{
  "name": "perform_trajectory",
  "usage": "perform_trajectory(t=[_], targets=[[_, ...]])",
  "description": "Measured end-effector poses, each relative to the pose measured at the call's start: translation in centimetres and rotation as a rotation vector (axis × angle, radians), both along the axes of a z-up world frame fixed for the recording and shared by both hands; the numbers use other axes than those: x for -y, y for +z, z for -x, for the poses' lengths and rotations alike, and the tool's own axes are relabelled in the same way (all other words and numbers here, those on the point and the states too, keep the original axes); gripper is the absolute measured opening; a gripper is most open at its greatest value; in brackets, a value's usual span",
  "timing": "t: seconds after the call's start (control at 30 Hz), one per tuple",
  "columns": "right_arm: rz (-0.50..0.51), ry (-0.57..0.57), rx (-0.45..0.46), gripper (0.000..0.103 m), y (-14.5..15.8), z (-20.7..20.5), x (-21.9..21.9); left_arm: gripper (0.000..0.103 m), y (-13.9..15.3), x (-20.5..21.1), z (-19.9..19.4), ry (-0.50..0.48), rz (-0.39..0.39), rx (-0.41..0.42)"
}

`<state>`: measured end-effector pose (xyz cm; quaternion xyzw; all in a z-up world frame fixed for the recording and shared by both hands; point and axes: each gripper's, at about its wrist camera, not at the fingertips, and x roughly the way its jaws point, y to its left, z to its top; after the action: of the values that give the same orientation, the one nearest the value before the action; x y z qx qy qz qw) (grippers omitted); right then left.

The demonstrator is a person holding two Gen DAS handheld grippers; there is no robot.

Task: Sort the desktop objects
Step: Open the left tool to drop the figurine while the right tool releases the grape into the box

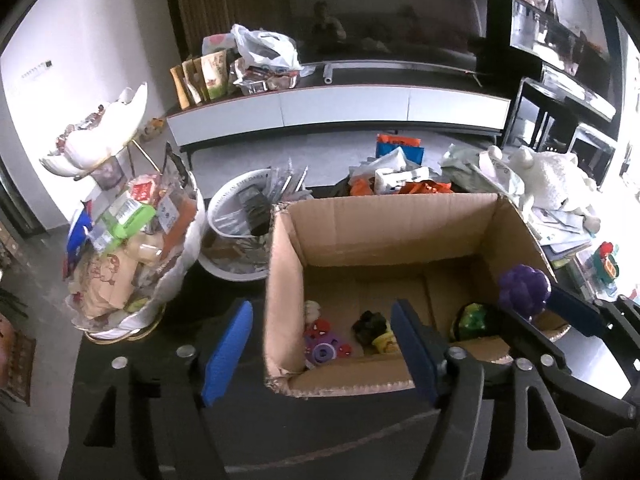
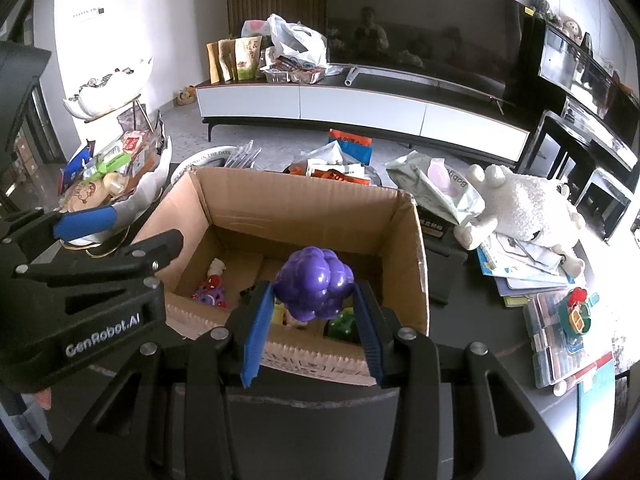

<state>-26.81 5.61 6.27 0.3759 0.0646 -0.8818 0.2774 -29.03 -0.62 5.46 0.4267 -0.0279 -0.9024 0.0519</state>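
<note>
Right gripper (image 2: 314, 312): blue pads clamped on the purple grape toy (image 2: 314, 288), one pad each side, toy held off any surface.
Toy vs box: grape toy hangs over the near-right part of the open cardboard box (image 2: 304, 204), just inside the near wall, above the rim.
Drop path: straight down from the toy is the box floor; green toy (image 2: 343, 322) sits right under it, red-purple toys (image 2: 210, 290) lie toward the box's left wall.
Toy axis: lumpy and roundish, no clear long axis.
Left gripper (image 1: 320, 344): jaws wide, nothing between them; straddles the box's left wall.
Nearer hand: right, it already has the toy; left is beside it, clear of the drop.
Next, judged: release over the box.
</note>
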Motion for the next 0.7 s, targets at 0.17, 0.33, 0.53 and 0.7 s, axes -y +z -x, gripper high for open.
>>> perform_trajectory(t=[0.17, 0.33, 0.53, 0.7], targets=[[-0.010, -0.007, 0.004, 0.038, -0.3, 0.5, 0.2, 0.072, 0.1, 0.2, -0.1, 0.010, -0.011, -0.009], [-0.025, -0.004, 0.015, 0.038, -0.8, 1.5, 0.8, 0.076, 0.4, 0.6, -0.1, 0.030, -0.009, -0.022], [-0.042, -0.005, 0.038, 0.038, -1.6, 2.8, 1.8, 0.076, 0.2, 0.7, 0.2, 0.027, 0.006, -0.020], [-0.053, -0.007, 0.047, 0.038, -2.3, 3.3, 2.1, 0.076, -0.1, 0.6, 0.3, 0.020, 0.011, -0.018]])
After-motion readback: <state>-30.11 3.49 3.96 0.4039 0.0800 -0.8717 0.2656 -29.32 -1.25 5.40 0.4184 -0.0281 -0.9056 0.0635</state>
